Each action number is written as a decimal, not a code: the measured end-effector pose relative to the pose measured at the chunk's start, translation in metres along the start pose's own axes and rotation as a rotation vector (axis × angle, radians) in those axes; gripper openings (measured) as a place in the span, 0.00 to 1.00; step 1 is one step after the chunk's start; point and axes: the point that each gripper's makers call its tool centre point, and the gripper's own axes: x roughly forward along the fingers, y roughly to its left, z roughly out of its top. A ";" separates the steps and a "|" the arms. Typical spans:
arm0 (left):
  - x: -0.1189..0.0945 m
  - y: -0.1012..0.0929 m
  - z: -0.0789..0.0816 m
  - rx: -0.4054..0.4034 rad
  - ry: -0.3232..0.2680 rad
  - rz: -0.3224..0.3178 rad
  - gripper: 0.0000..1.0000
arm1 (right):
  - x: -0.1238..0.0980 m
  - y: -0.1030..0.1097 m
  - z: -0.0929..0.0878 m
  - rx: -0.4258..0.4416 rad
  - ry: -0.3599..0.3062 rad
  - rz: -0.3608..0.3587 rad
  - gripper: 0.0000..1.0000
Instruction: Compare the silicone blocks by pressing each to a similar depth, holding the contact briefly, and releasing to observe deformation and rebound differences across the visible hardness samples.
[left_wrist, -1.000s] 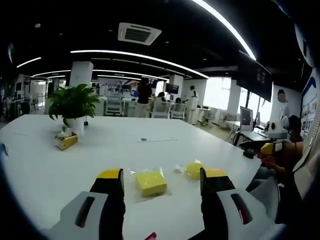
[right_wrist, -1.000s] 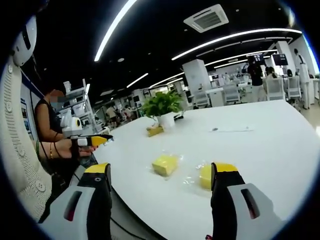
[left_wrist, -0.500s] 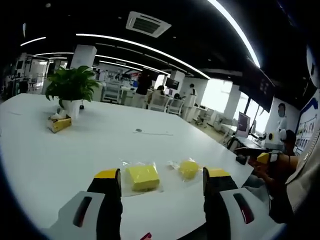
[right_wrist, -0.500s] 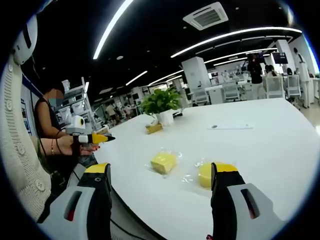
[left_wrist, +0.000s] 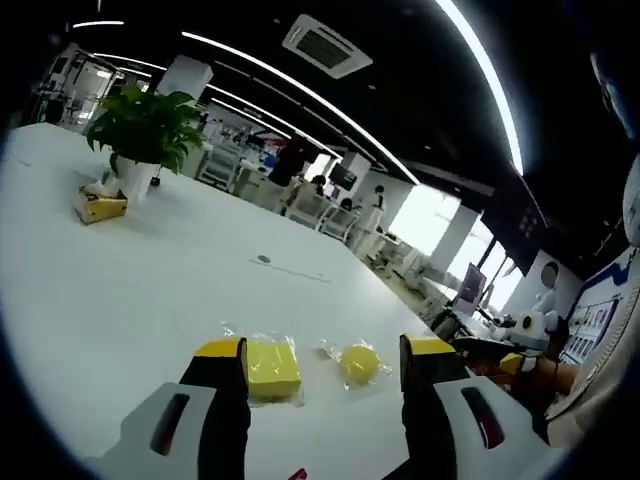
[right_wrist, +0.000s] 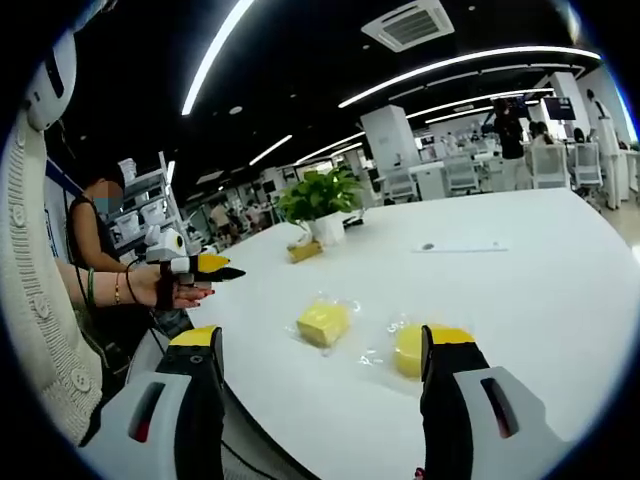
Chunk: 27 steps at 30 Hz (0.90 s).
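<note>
Two yellow silicone blocks in clear wrap lie near the edge of a white table (left_wrist: 120, 300). In the left gripper view, the square block (left_wrist: 272, 368) sits just inside my left jaw and the round block (left_wrist: 358, 363) lies toward the right jaw. My left gripper (left_wrist: 325, 350) is open and hovers short of them, touching neither. In the right gripper view, the square block (right_wrist: 322, 322) lies between the jaws and the round block (right_wrist: 408, 350) sits by the right jaw. My right gripper (right_wrist: 322, 340) is open. A hand holds the left gripper (right_wrist: 205, 268) off the table's edge.
A potted plant (left_wrist: 140, 125) and a yellow tissue box (left_wrist: 100, 207) stand far back on the table, with a small flat item (left_wrist: 262, 259) near the middle. The plant (right_wrist: 320, 195) also appears in the right gripper view. A person (right_wrist: 100, 250) sits at the left; office desks lie beyond.
The left gripper view has tilted and swung, so the blocks sit lower between its jaws. In the right gripper view the hand-held left gripper has edged toward the table. The blocks have not moved.
</note>
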 end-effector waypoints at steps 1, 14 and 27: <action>0.001 0.001 0.000 -0.002 0.002 0.000 0.62 | 0.001 -0.001 -0.001 0.004 0.000 -0.002 0.75; 0.038 0.047 -0.005 -0.123 0.049 0.012 0.63 | 0.007 -0.015 -0.005 0.030 0.029 -0.036 0.75; 0.082 0.089 -0.026 -0.242 0.113 -0.017 0.61 | 0.014 -0.029 -0.012 0.052 0.066 -0.070 0.75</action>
